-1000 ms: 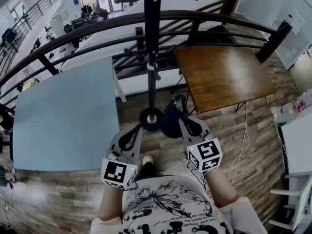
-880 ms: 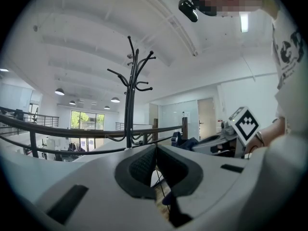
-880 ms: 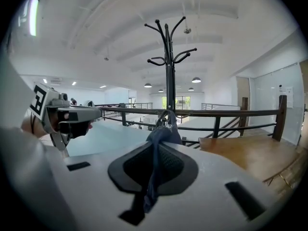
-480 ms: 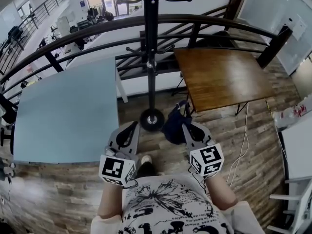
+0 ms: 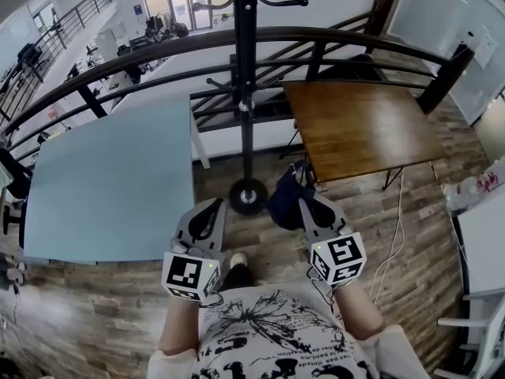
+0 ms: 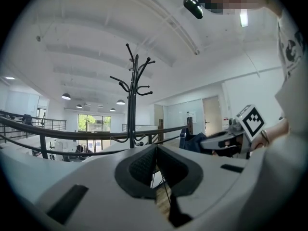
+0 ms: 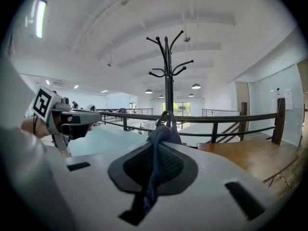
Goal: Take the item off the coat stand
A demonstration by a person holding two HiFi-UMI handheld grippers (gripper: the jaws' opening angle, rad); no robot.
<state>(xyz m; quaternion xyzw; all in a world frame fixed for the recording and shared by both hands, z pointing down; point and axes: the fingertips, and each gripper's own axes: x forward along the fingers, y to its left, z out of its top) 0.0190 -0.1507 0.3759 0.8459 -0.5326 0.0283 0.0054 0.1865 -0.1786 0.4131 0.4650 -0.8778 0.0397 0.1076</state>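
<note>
Right gripper view shows the right tool point(image 7: 156, 147) with its jaws closed on a fold of the dark blue cloth bag point(image 7: 163, 134). The cloth is pinched between the two black pads and bunches up just past the tips, with a loop of strap on top. The bag is off the coat stand point(image 7: 169, 81), whose hooks are bare; the stand rises straight behind the bag, apart from it. From the head view the bag point(image 5: 282, 197) hangs at the front of the right tool point(image 5: 304, 204), above the wooden floor just right of the coat stand point(image 5: 245, 77) base. The left tool point(image 5: 214, 206) sits just left of that base. In the left gripper view the left tool point(image 6: 155, 148) has its jaws together with nothing between them, the coat stand point(image 6: 133, 95) ahead of it
</note>
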